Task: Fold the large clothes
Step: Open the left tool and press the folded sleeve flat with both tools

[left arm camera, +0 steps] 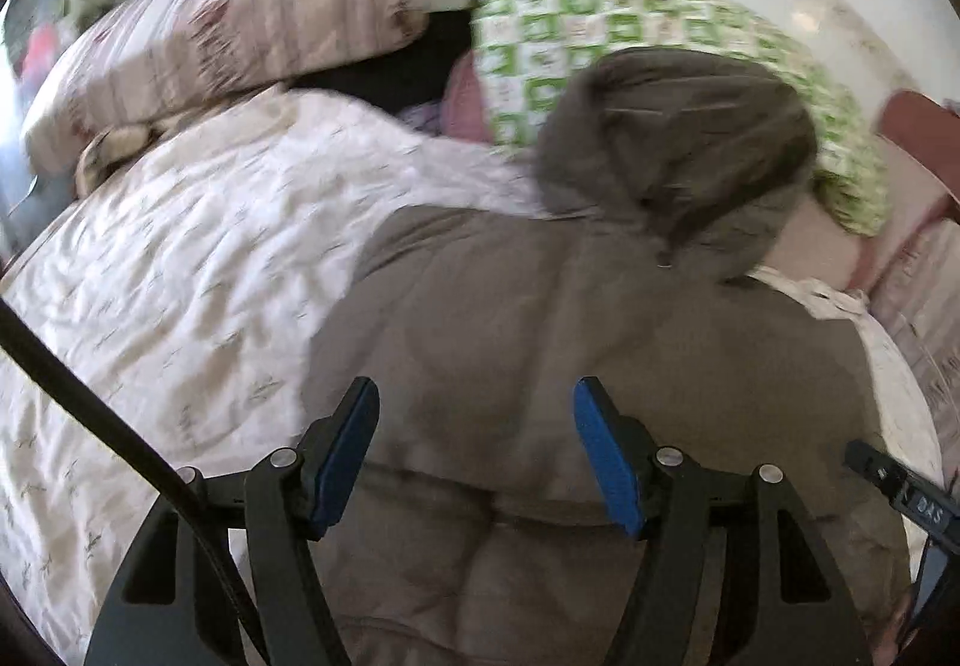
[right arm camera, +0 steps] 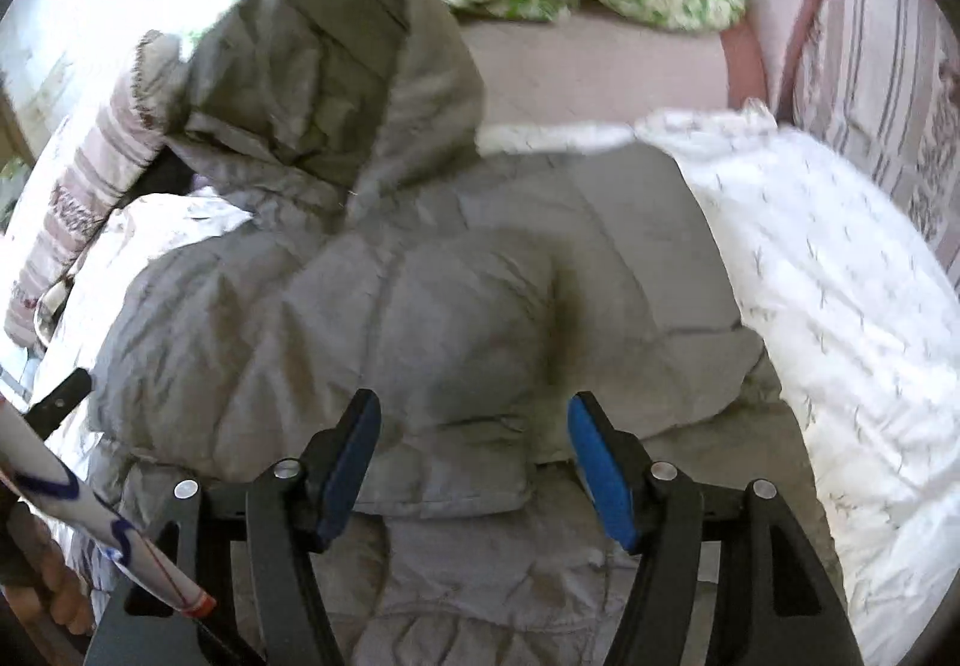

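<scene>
A: Two pillows crowd the top of both views, the long striped pink bolster [left arm camera: 240, 24] at upper left and the green-and-white checked pillow [left arm camera: 600, 24] beside it.

B: And the white quilted bedspread [left arm camera: 180, 258]?

A: Bare at left in the left view, bare at right in the right view.

B: The grey padded hooded jacket [right arm camera: 372, 294]?

A: Centre, hood [right arm camera: 336, 84] toward the pillows, lower edge under both tools.

B: Tongs?

A: Left gripper [left arm camera: 474, 414] and right gripper [right arm camera: 474, 426] both released, spread above the fabric, nothing between the pads.
</scene>
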